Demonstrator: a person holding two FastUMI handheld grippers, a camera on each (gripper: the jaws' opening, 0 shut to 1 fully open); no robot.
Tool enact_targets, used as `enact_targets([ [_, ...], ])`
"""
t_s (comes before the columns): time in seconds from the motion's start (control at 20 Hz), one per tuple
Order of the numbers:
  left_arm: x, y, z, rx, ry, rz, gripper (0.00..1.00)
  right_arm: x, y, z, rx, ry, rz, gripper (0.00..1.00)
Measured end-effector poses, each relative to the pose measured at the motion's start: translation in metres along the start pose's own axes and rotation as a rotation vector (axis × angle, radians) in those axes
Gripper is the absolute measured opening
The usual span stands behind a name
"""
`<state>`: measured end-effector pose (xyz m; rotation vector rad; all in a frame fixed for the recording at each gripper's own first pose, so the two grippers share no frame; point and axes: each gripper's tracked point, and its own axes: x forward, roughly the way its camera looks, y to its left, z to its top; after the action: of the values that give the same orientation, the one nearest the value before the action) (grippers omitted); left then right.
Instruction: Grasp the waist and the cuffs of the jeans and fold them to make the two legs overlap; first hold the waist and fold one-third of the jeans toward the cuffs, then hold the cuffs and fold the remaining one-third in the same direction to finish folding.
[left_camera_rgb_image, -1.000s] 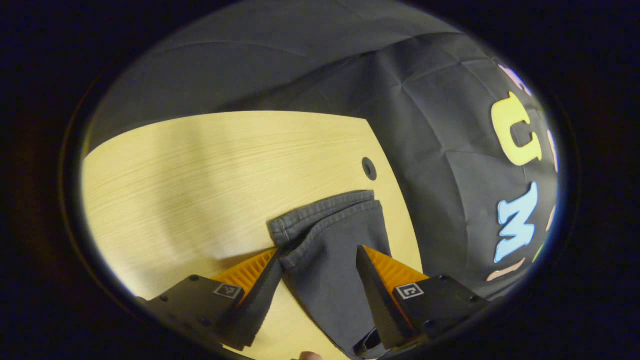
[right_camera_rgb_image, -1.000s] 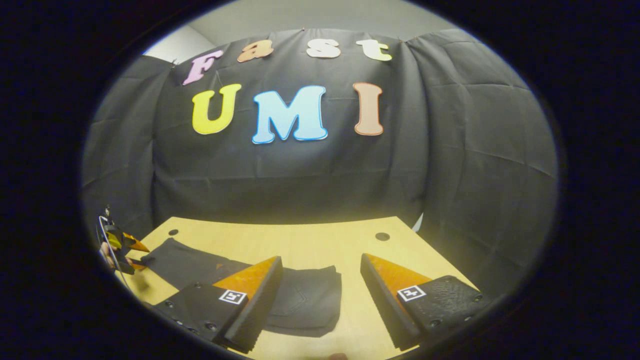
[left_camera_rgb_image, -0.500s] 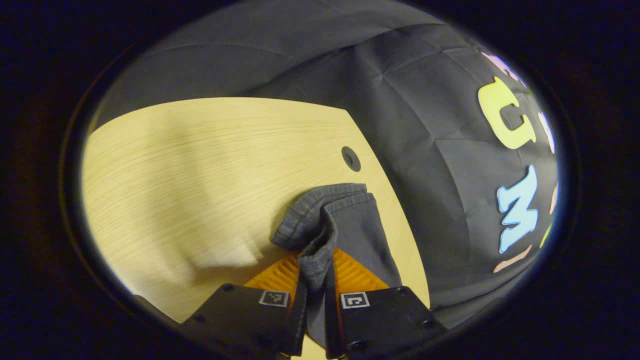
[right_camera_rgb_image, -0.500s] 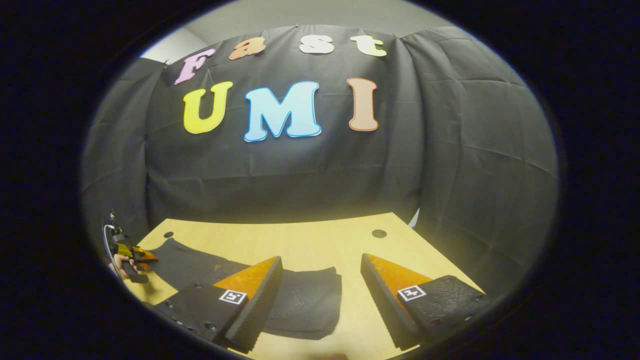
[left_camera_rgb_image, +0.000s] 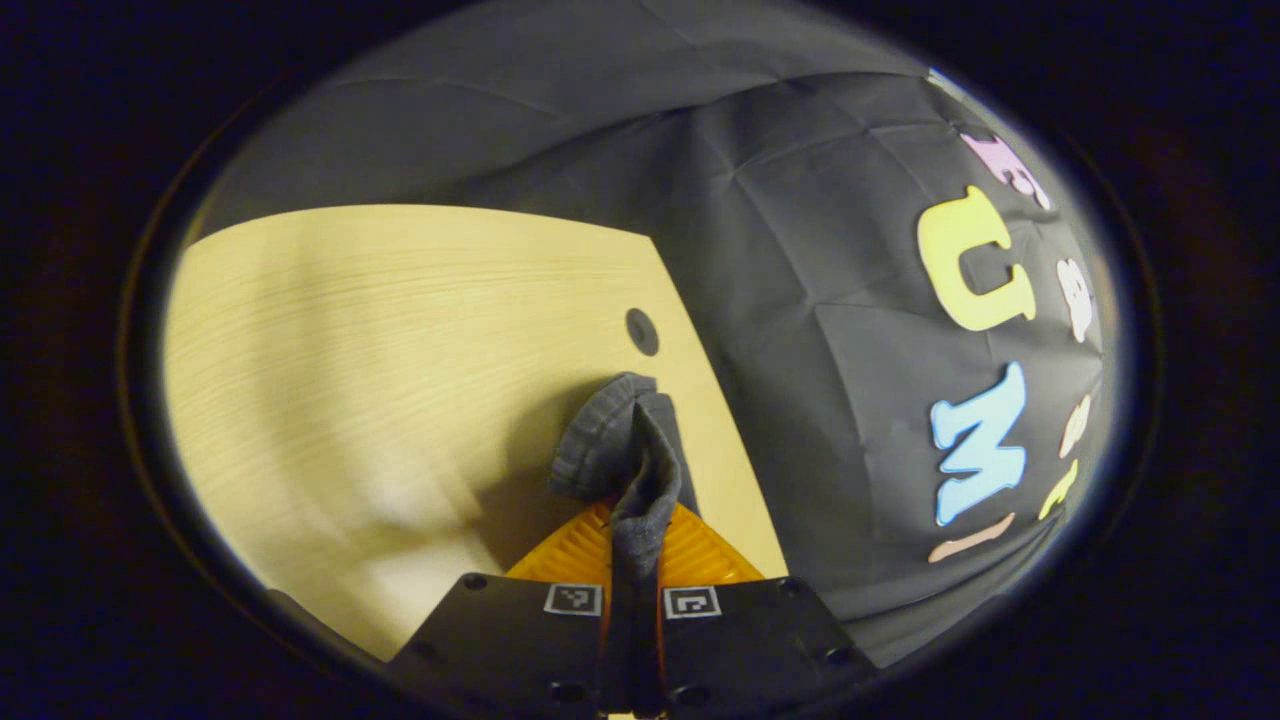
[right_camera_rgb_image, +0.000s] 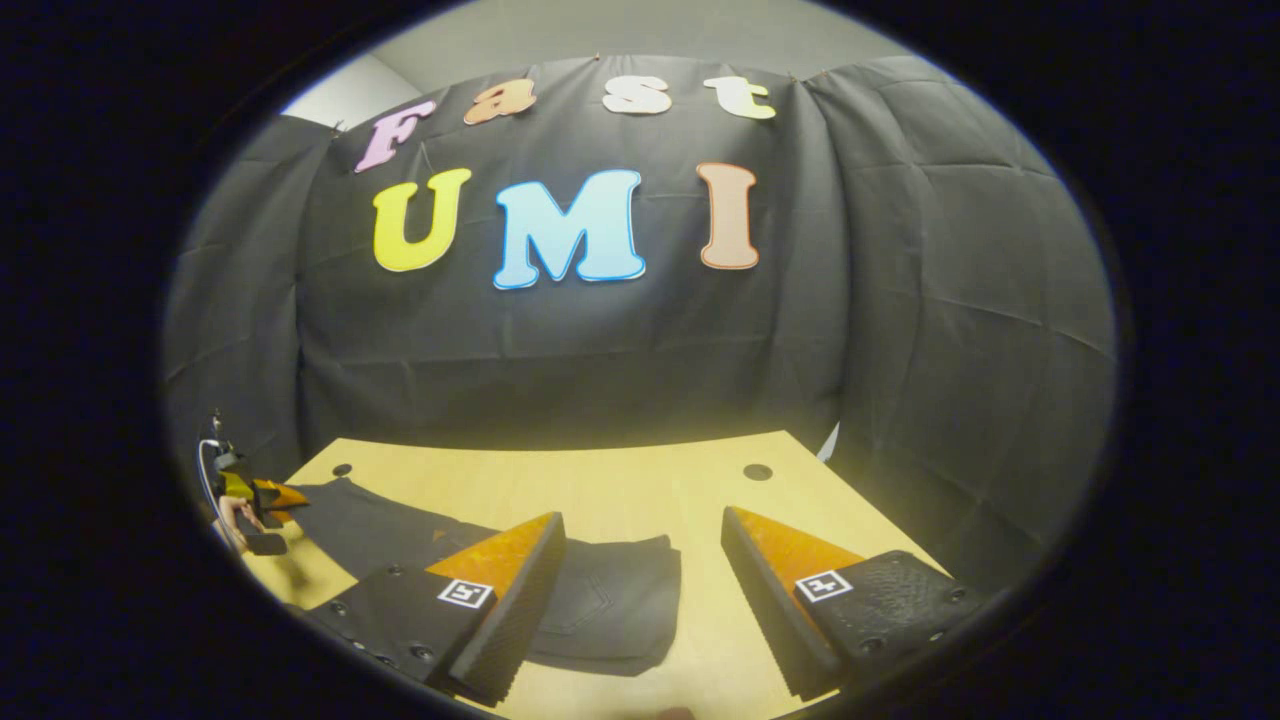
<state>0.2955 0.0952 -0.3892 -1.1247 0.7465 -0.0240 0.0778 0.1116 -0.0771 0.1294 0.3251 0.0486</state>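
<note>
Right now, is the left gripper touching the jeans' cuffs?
Touching: in the left gripper view, the left gripper has both fingers pressed on the bunched cuffs.

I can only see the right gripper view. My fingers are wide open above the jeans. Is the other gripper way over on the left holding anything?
Observer: Yes. The left gripper is shut on the cuffs.
Operator: Are the cuffs flat?
Observer: No, they are bunched into a ridge rising from the table.
Operator: Anything near them?
Observer: A small dark hole in the tabletop, just beyond the cuffs.
</note>
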Motion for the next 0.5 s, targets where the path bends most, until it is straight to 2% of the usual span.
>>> enact_targets([
  [0.25,-0.041,-0.082,-0.025,0.019,-0.008,-0.15,0.09,-0.005,0.009,0.008,-0.003,-0.038,0.055,0.93],
  [0.35,-0.062,-0.119,-0.046,0.058,-0.006,-0.2,0.08,-0.006,0.015,0.013,-0.009,-0.053,0.101,0.96],
  [0.5,-0.092,-0.171,-0.093,0.136,0.011,-0.261,0.08,-0.005,0.019,0.02,-0.013,-0.071,0.16,0.93],
])
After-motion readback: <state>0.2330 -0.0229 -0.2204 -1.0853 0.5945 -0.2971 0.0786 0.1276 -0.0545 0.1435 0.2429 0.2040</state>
